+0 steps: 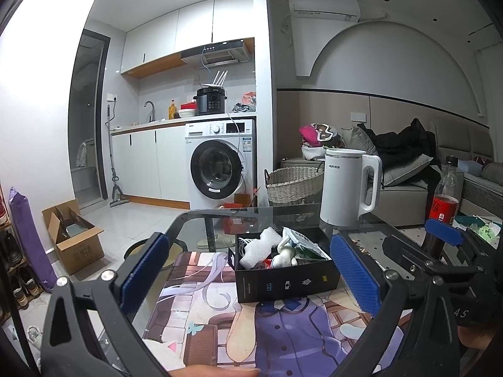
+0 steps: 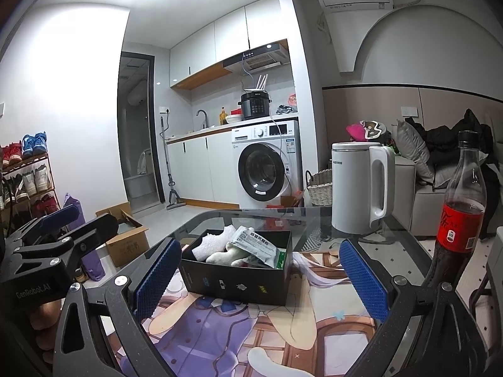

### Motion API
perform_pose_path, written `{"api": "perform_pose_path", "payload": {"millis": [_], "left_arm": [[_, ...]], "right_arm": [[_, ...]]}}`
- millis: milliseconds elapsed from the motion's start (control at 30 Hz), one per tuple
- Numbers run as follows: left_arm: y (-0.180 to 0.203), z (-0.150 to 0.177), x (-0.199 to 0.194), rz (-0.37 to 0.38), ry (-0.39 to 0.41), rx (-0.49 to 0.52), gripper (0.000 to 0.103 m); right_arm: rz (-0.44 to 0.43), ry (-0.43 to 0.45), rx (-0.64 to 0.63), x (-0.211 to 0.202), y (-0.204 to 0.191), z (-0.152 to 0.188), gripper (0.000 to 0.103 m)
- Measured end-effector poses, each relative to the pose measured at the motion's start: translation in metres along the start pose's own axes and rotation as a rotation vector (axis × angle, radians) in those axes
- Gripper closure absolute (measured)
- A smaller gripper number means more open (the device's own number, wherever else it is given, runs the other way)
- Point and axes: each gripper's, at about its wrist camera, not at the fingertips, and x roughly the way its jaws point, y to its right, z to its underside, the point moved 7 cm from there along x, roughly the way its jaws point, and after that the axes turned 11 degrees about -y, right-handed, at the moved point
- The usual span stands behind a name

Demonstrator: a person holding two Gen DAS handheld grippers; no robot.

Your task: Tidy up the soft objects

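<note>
We are holding both grippers over the glass surface point(image 1: 371, 238), each with its blue-padded fingers spread wide and grasping nothing. In the left wrist view, the left gripper point(image 1: 251, 270) is framing the open black cardboard box point(image 1: 283, 279) at the centre of the frame; the right gripper point(image 2: 261, 273) is framing the same box in its own view, where the left tool is also showing at the left edge.

The soft things are already lying inside the box: a white foam block point(image 1: 259, 246) towards its left side, a small white plush toy point(image 1: 284, 253) in the middle, and a crinkled printed plastic pouch point(image 2: 257, 245) leaning across the right. The box is sitting on a purple illustrated mat point(image 1: 283, 330) spread across the lower part of both frames. Behind it, in the right half of the frames, a white electric kettle point(image 1: 345, 185) and a dark cola bottle with a red label point(image 2: 462, 207) are standing well apart from the box.

We are judging that the gathering step is largely done, or that we are pausing between picks. We cannot see any soft item loose on the mat. The next move probably calls for tidying the contents or closing on the box walls, keeping clear of the bottle.
</note>
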Motion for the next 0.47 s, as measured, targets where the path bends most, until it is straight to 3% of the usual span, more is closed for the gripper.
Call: {"api": "perform_pose_path", "payload": {"millis": [467], "left_arm": [[-0.0021, -0.0003, 0.0011, 0.001, -0.003, -0.004, 0.0]], "right_arm": [[0.002, -0.001, 0.002, 0.0009, 0.0005, 0.0009, 0.001]]}}
